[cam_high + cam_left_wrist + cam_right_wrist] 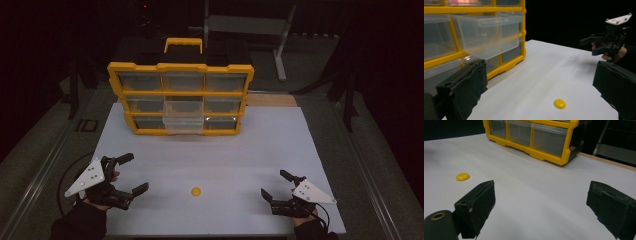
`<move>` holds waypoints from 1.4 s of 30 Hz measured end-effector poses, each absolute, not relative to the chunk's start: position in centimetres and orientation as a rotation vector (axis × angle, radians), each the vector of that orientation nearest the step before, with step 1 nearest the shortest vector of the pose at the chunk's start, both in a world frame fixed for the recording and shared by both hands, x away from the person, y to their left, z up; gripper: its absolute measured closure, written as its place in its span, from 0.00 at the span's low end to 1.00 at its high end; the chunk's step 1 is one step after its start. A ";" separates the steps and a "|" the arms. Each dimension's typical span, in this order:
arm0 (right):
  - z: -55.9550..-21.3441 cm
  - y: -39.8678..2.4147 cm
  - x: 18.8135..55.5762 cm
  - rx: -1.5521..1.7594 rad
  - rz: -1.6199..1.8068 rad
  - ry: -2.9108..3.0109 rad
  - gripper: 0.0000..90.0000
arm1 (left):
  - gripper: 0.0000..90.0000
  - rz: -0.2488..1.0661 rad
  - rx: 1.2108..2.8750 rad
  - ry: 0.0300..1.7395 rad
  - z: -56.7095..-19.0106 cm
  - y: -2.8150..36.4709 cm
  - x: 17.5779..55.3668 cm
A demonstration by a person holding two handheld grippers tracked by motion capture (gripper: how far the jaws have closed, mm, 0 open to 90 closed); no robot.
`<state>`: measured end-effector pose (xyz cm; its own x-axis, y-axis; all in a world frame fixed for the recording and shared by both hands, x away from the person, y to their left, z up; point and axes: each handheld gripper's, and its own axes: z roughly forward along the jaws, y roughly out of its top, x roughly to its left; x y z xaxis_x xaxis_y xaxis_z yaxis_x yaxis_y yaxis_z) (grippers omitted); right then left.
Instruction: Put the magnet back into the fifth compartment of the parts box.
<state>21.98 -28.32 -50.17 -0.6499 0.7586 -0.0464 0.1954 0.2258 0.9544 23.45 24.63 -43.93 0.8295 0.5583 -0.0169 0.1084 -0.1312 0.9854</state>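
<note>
Lying flat on the white table top (pixel 210 160), the small yellow rounded disc (pixel 196 191) is seen near the front edge, between the two grippers and apart from both. It is smooth, glossy and slightly domed; being nearly round, no clear long axis or pointing direction can be made out.

Well behind it, the yellow-framed organiser with clear plastic drawers (pixel 181 98) is stood upright, facing the person. Its middle clear drawer (pixel 183 116) is pulled out part-way, and a yellow handle is seen on top.

The left gripper (pixel 133 173) is held low at the front left, jaws spread wide and holding nothing, directed rightward toward the disc. The right gripper (pixel 274 185) is held at the front right, jaws likewise wide apart and empty, directed leftward. A dark sleeve (pixel 80 220) is visible behind the left gripper.
</note>
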 end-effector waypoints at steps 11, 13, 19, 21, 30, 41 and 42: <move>-50.2 -28.4 22.0 0.880 1.450 1.985 0.09 | 0.00 0.363 1.715 0.466 -43.0 21.5 24.7; -50.2 -28.3 22.0 0.875 1.444 1.986 0.09 | 0.00 0.349 1.717 0.458 -42.9 21.0 24.9; -50.2 -28.3 21.9 0.870 1.446 1.984 0.09 | 0.00 0.322 1.734 0.419 -42.6 19.5 25.4; -50.2 -28.3 21.9 0.871 1.447 1.982 0.09 | 0.00 0.309 1.735 0.412 -42.5 19.2 25.5; -50.1 -28.3 21.9 0.868 1.451 1.981 0.09 | 0.00 0.290 1.754 0.385 -42.4 17.8 26.1; -50.2 -28.2 21.9 0.868 1.452 1.985 0.09 | 0.00 0.262 1.785 0.360 -42.6 16.1 26.8; -50.1 -28.2 21.9 0.869 1.452 1.985 0.09 | 0.00 0.253 1.791 0.361 -42.7 15.8 26.8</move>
